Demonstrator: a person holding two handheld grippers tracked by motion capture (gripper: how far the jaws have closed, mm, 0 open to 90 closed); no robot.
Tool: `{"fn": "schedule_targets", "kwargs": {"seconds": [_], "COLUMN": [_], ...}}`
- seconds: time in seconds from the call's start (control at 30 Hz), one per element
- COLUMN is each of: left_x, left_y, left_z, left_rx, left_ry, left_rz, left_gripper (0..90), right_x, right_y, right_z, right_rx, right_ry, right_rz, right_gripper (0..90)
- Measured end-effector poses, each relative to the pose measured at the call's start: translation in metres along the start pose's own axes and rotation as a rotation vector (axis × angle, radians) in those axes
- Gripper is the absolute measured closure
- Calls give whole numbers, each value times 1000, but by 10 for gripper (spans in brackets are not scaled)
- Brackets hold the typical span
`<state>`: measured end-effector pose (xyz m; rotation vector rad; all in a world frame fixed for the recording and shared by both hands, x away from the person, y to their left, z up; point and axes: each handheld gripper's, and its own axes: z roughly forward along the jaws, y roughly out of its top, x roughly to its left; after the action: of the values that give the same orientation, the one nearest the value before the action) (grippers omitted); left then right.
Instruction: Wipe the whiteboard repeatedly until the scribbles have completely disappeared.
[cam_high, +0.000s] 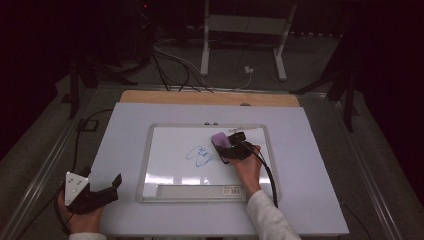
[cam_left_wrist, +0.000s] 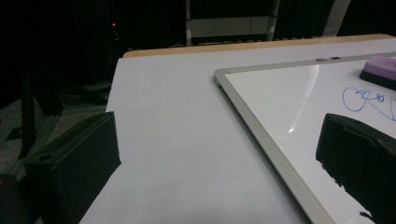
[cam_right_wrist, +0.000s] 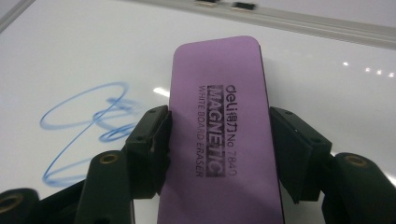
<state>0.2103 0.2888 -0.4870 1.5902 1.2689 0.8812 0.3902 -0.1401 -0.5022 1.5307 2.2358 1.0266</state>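
A silver-framed whiteboard (cam_high: 150, 155) lies on the white table, with a blue scribble (cam_high: 198, 155) near its middle. My right gripper (cam_high: 231, 148) is shut on a purple whiteboard eraser (cam_high: 220, 142), just right of the scribble. In the right gripper view the eraser (cam_right_wrist: 224, 135) sits between both jaws on the board, the scribble (cam_right_wrist: 88, 130) to its left. My left gripper (cam_high: 112, 186) stands open over the table's front left corner, nothing between its jaws. The left gripper view shows the whiteboard frame (cam_left_wrist: 252, 121), the scribble (cam_left_wrist: 369, 100) and the eraser (cam_left_wrist: 380, 71) far off.
The white table top (cam_high: 320, 170) has a wooden strip (cam_high: 210, 97) along its far edge. A marker tray (cam_high: 197, 190) runs along the board's near side. Cables and a white stand (cam_high: 245, 30) lie on the dark floor beyond.
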Motion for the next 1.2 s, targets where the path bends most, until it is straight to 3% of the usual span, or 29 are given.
{"fn": "schedule_targets", "kwargs": {"seconds": [0.03, 0.1, 0.3, 0.4, 0.5, 0.57, 0.63, 0.7, 0.87, 0.93, 1.0, 1.07, 1.13, 1.2], "left_x": [0, -1, -1, 0, 0, 0, 0, 0, -1, 0, 0, 1, 1, 1], "left_y": [0, 0, 0, 0, 0, 0, 0, 0, 0, 0, 0, 0, 0, 0], "left_z": [1, 1, 0, 0, 0, 0, 0, 1, 0, 0, -1, -1, -1, 0], "left_rx": [1, 4, 0, -2, -1, -2, -1, 3, -1, 0, -1, -3, -3, -2], "left_ry": [-2, -3, -1, -1, -1, -1, -2, -3, -2, -2, -1, 0, -1, -1], "left_rz": [0, 6, 1, -1, -1, -1, -2, 0, 1, -2, -1, -4, -6, -5], "left_gripper": [5, 5, 5, 5, 4, 5, 5, 4, 5, 5, 5, 4, 5, 5], "right_x": [-1, 5, 30, 29, 21, 14, 16, 22, 47, 51, 48, 42, 34, 32], "right_y": [0, 0, -1, 1, 3, 5, 4, 3, -3, -4, -3, -1, 2, 3], "right_z": [0, 1, 6, 7, 6, 7, 7, 8, 8, 8, 8, 8, 9, 10], "right_rx": [2, 1, 36, 46, 22, 17, 15, 23, 43, 49, 48, 34, 26, 30], "right_ry": [4, 1, 97, 109, 29, 22, 14, 52, 119, 126, 122, 64, 39, 40], "right_rz": [12, -8, -87, -96, -77, -38, -42, -50, -134, -154, -142, -121, -84, -65], "right_gripper": [411, 411, 410, 411, 410, 410, 410, 410, 410, 410, 411, 411, 411, 410]}}
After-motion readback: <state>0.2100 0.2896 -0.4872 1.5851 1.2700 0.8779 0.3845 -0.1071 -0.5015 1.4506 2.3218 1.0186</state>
